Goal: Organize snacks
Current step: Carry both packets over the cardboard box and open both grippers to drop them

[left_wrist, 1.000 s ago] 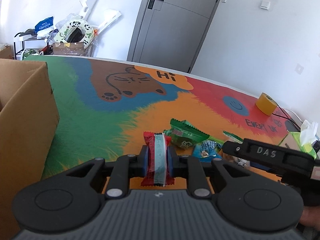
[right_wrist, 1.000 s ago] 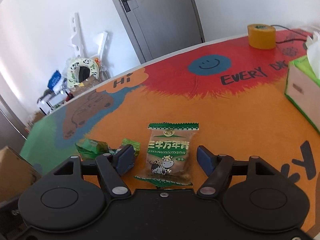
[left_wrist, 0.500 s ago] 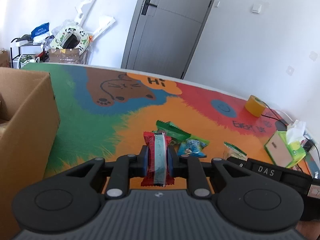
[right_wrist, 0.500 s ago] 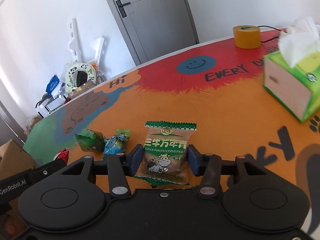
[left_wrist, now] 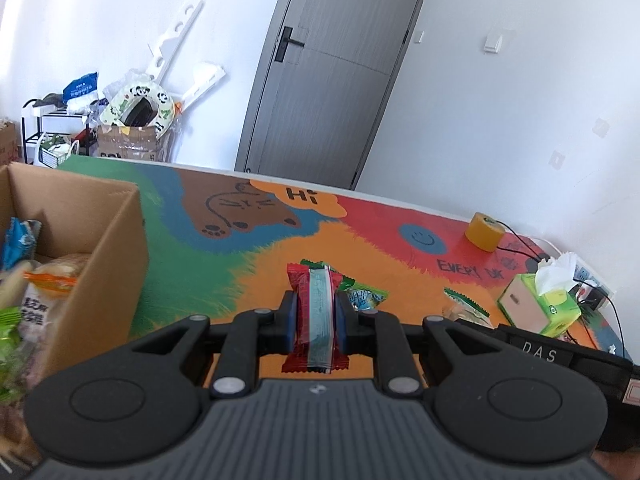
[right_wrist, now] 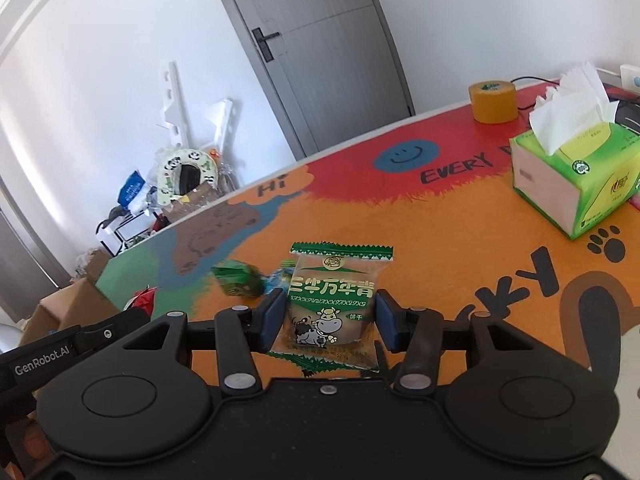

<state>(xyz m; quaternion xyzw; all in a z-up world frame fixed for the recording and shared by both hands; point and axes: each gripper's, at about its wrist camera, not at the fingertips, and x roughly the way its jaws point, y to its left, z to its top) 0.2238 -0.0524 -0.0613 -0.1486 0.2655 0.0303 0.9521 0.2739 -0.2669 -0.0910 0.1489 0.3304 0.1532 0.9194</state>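
From the left wrist, the left gripper point(left_wrist: 313, 316) tilts down over the mat point(left_wrist: 260, 256), pads clamped on a red packet point(left_wrist: 314, 312) held upright above it. The box point(left_wrist: 84, 236), snacks inside, stands at the left.

From the right wrist, the right gripper point(right_wrist: 330, 320) also tilts down, pads pressed against both sides of a green biscuit pack point(right_wrist: 334, 304), held off the mat. Two loose snacks point(right_wrist: 240, 280) lie beyond, the tissue box point(right_wrist: 576, 176) at the right.
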